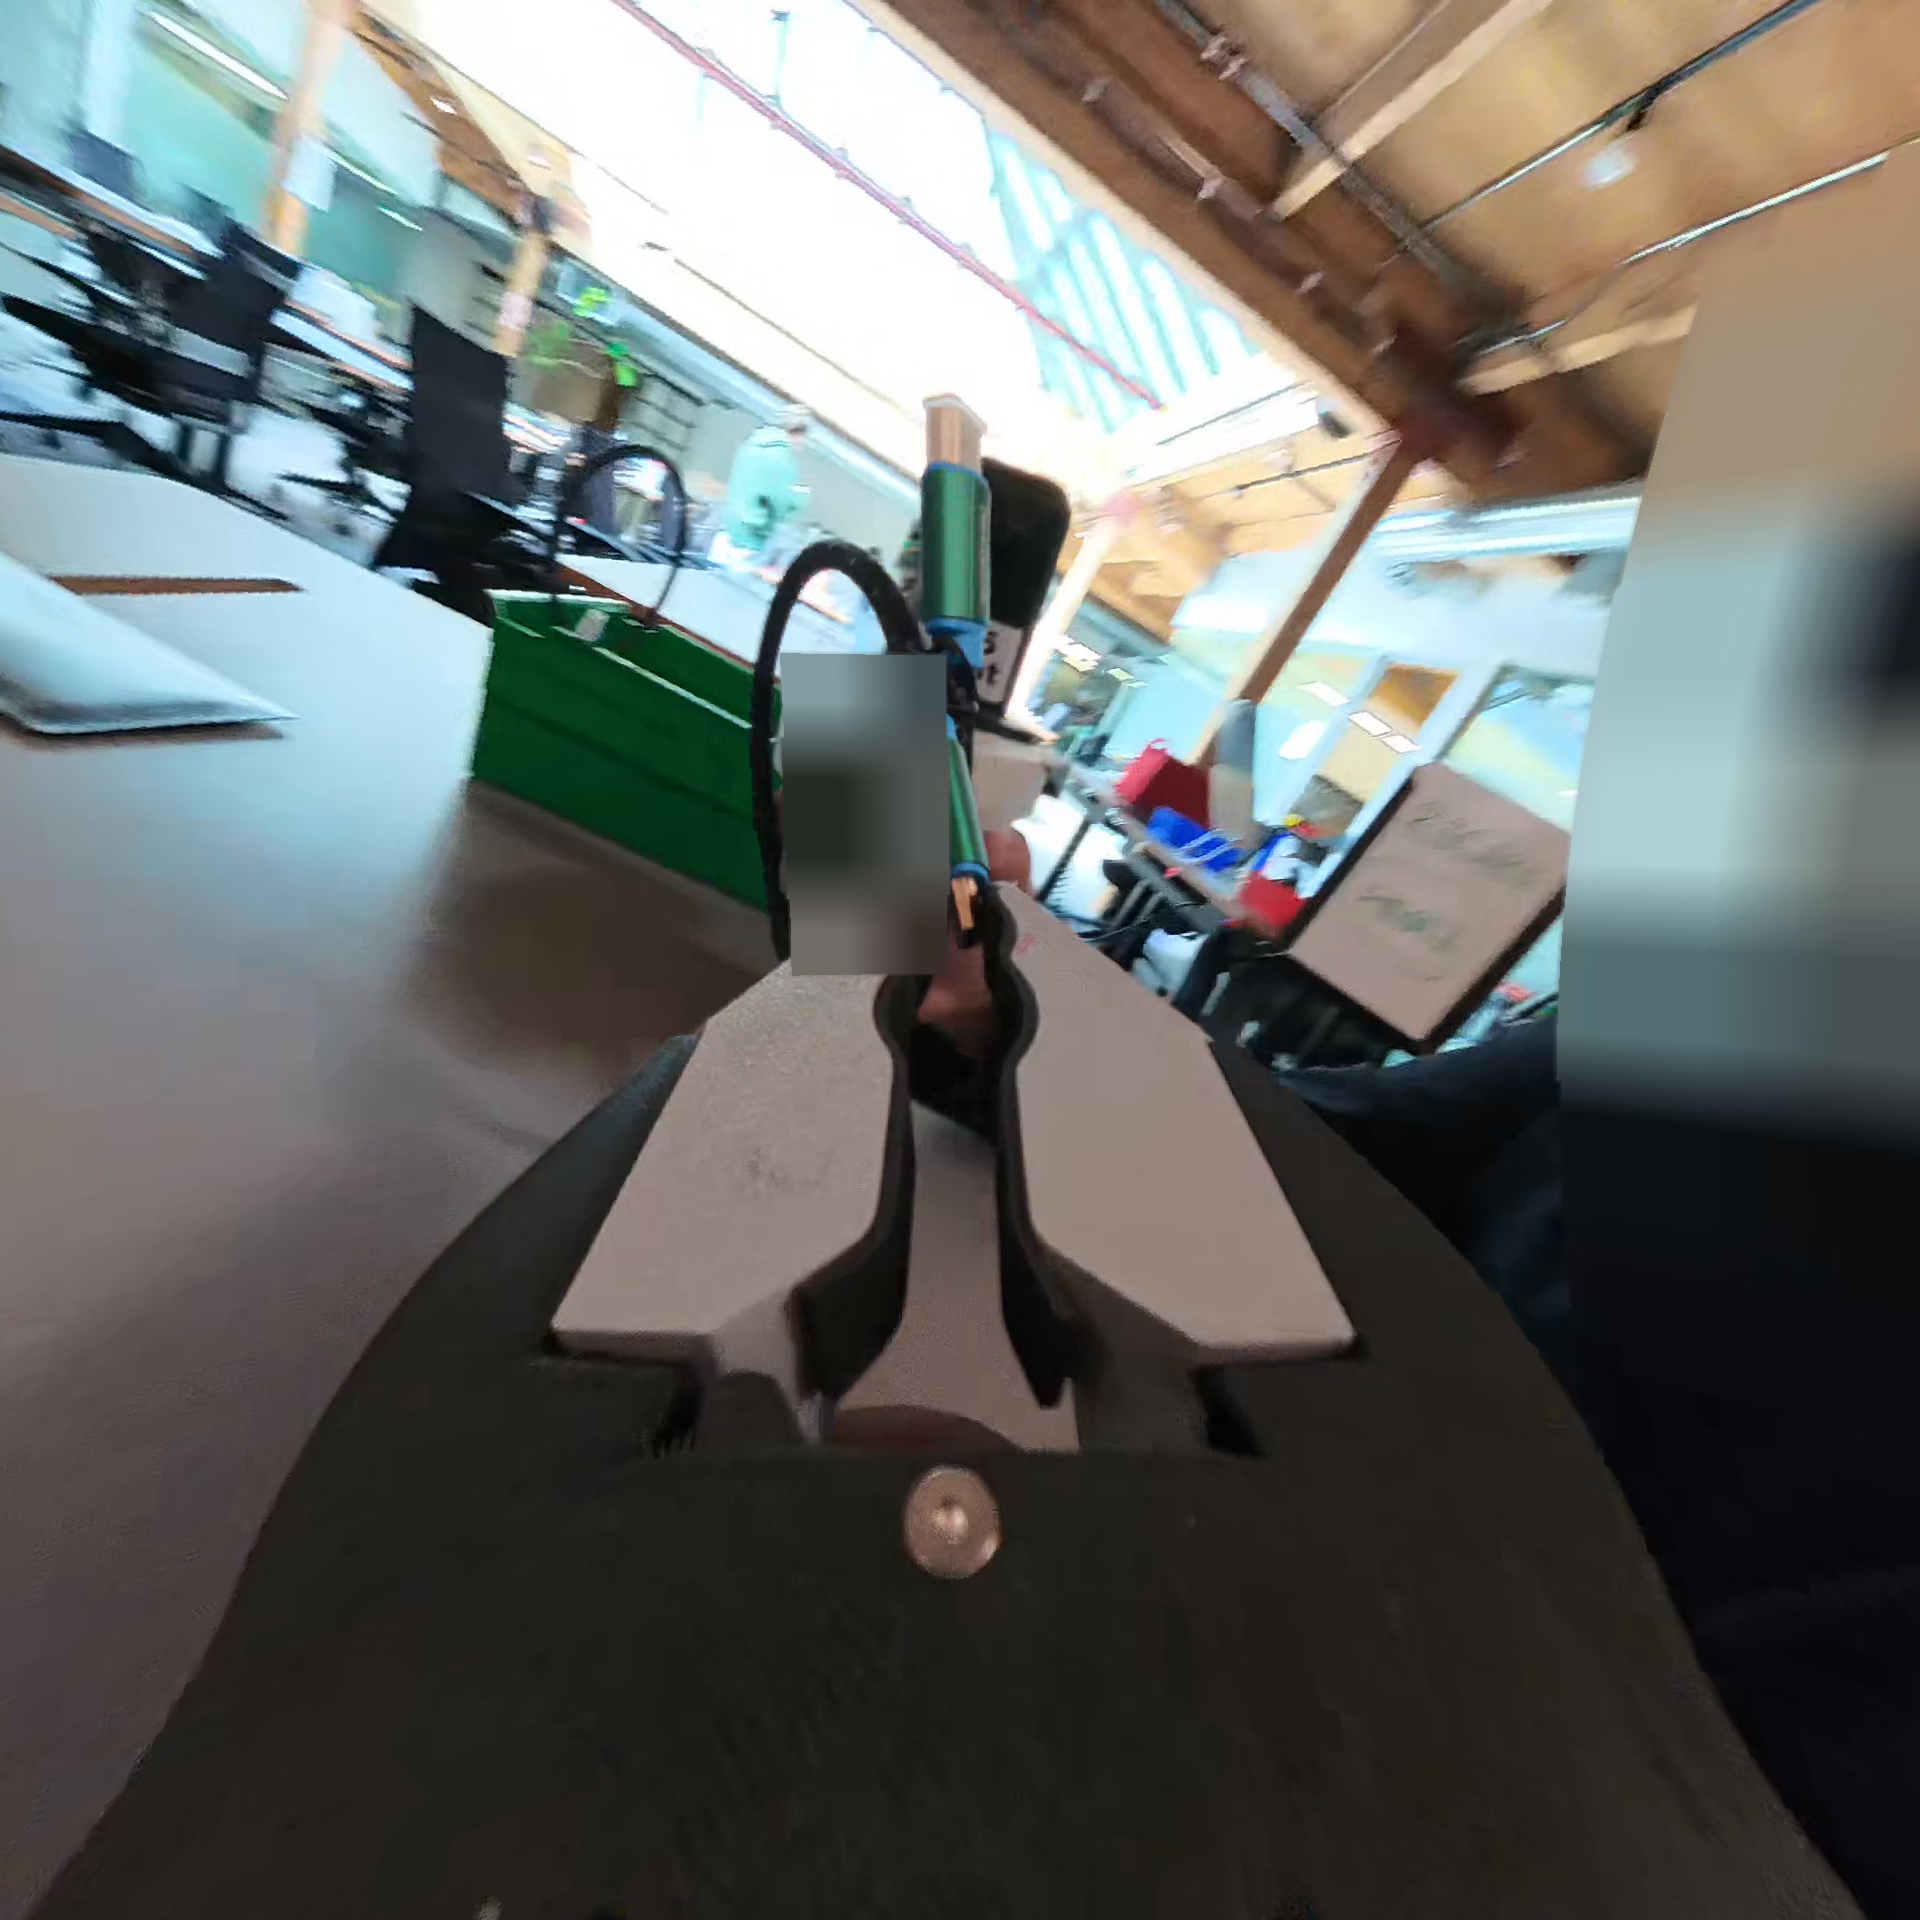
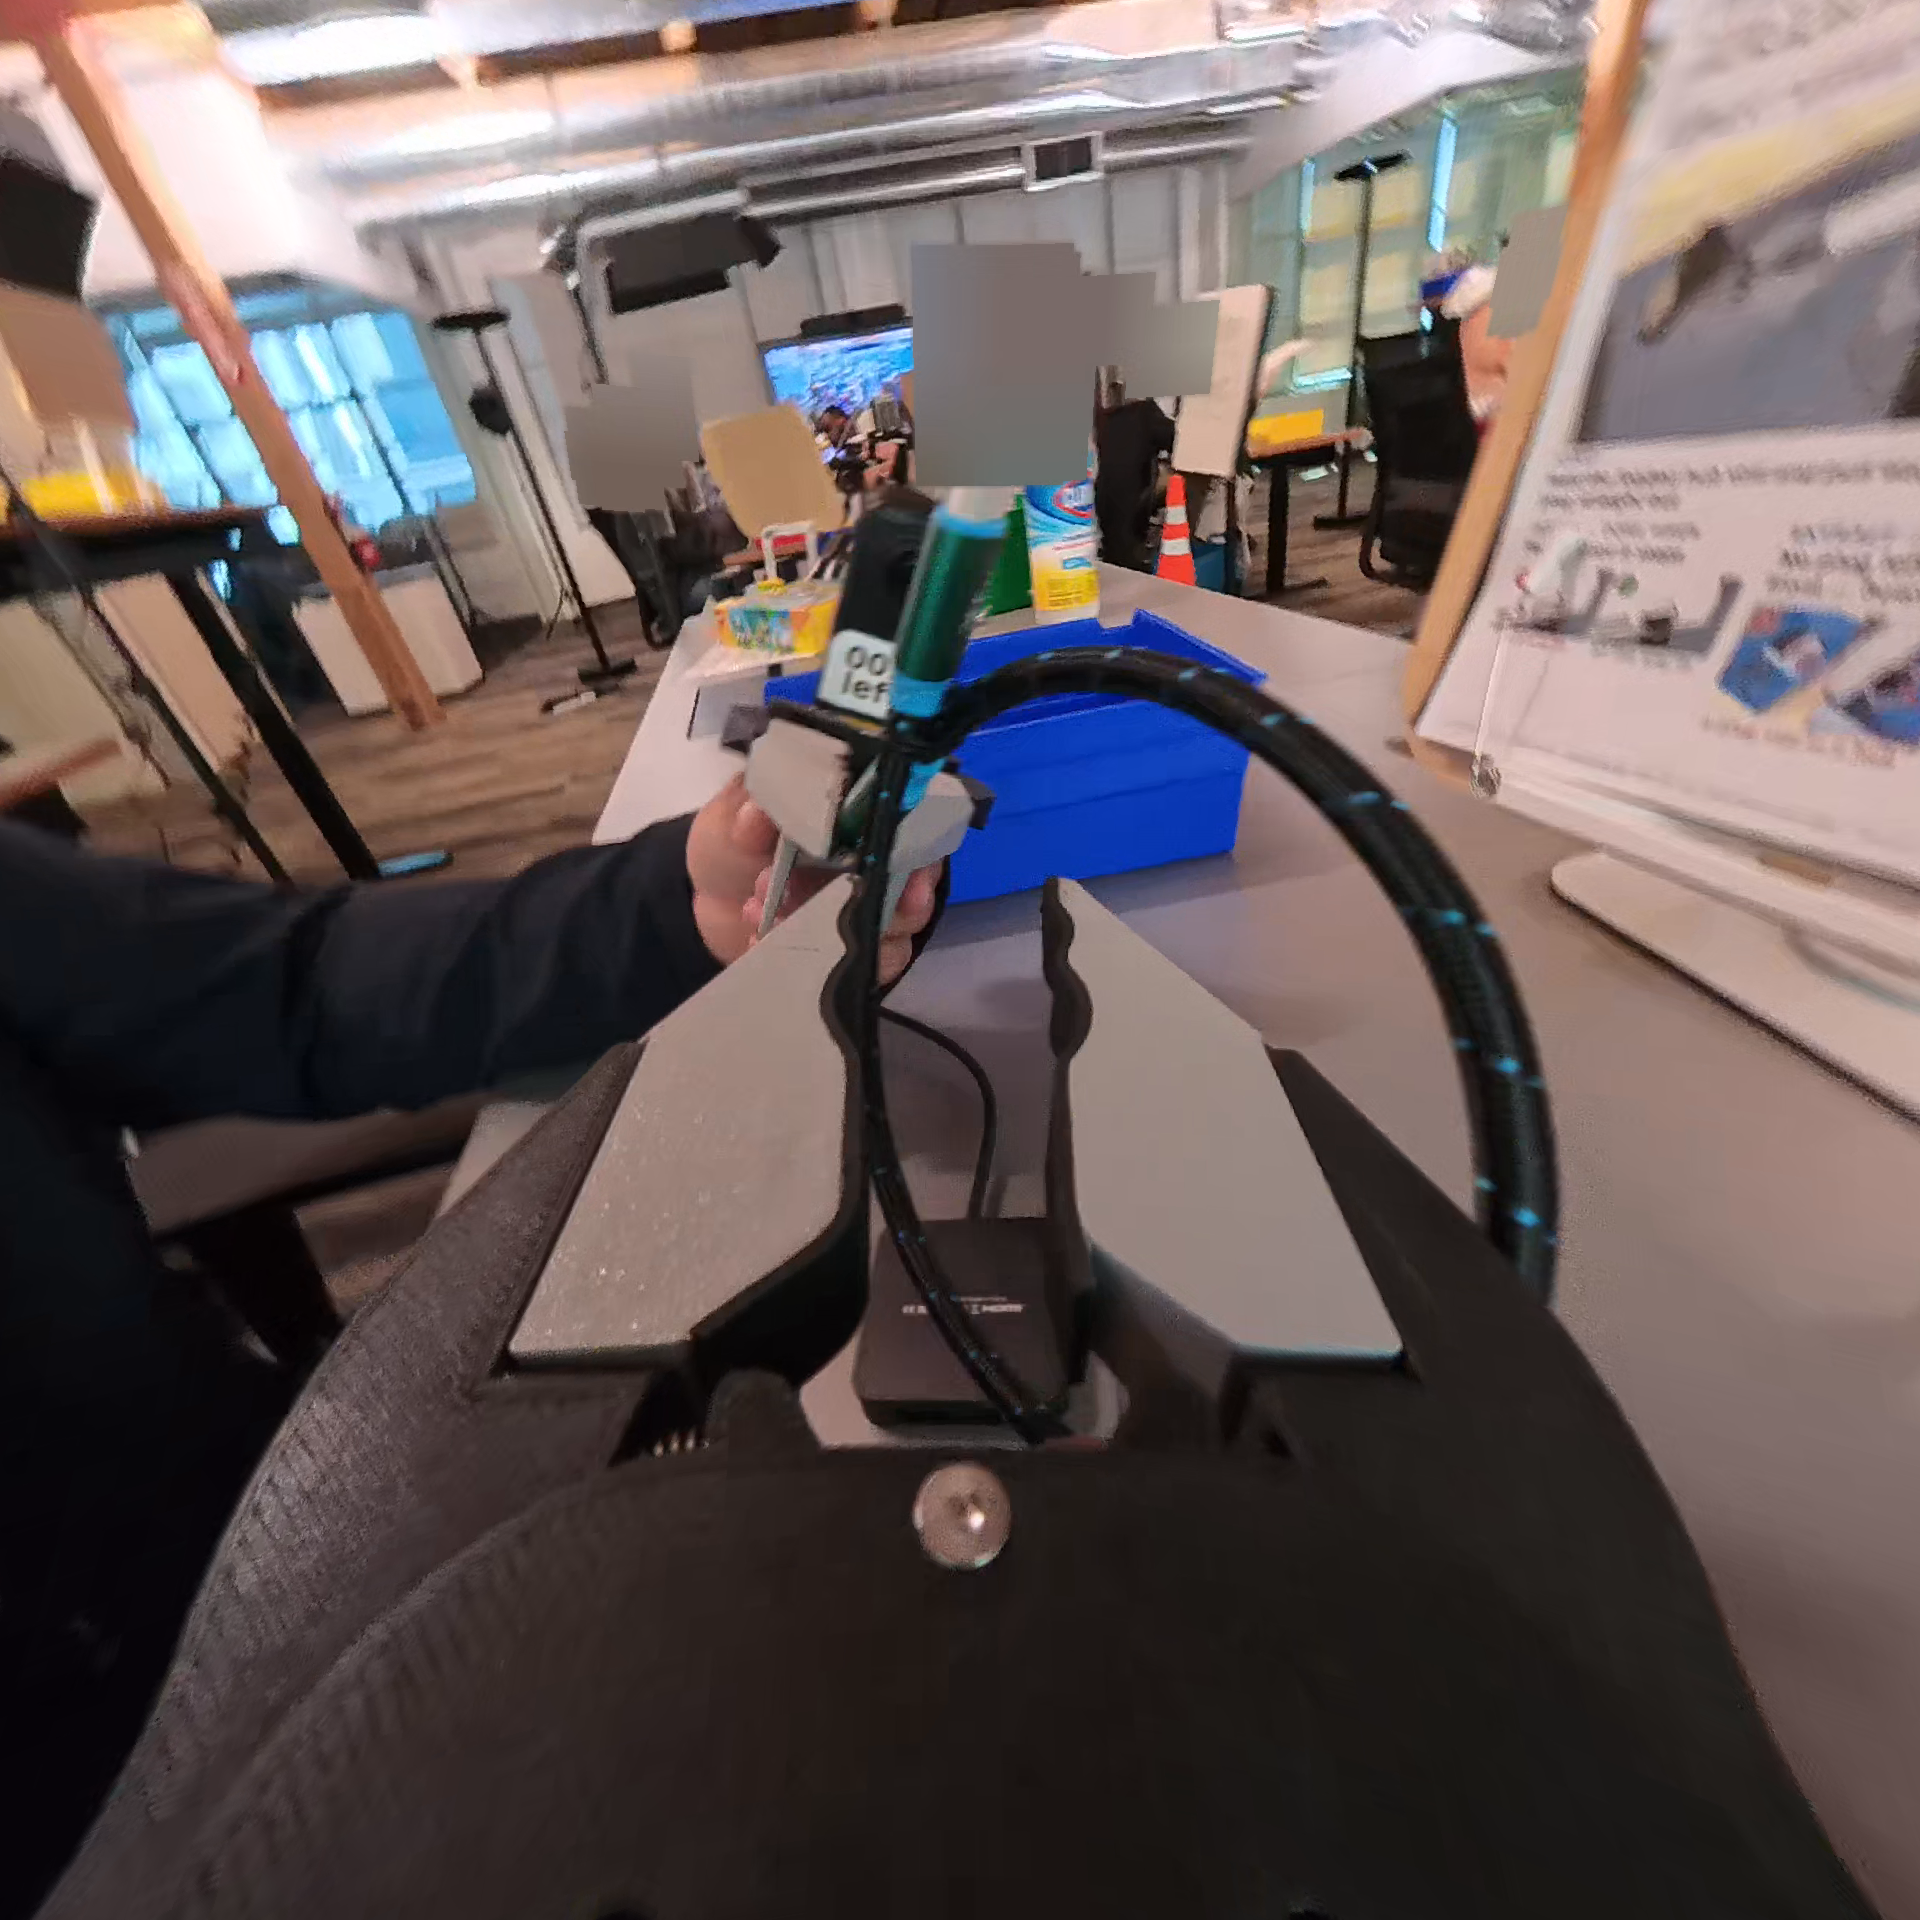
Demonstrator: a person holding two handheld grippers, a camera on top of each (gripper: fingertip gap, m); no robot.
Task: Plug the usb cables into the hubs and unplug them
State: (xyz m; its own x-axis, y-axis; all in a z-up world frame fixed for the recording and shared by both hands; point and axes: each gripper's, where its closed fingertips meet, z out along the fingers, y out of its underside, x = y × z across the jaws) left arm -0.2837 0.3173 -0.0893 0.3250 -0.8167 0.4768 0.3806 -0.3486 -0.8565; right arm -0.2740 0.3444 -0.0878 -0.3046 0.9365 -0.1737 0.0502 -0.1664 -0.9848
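Braided cable (image 2: 1522,1091), pinched in L fingers (image 2: 800,779), btwn parted R fingers (image 2: 717,1164)

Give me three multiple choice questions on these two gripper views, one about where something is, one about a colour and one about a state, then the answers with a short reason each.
1. Where is the small black box?
A. inside a blue bin
B. on the table, below the gap between the fingers of the right gripper
C. on top of a monitor stand

2. What colour is the shell of the connector that points up?
A. red
B. white
C. green

3. How do the right gripper's jaws stand?
A. open, with the braided cable running between them
B. shut on the black box
C. shut on a bottle

Answers:
1. B: the right wrist view shows the box lying on the grey tabletop between its own fingers.
2. C: the shell is green with a blue collar.
3. A: a clear gap separates the pads, and the cable passes through it.
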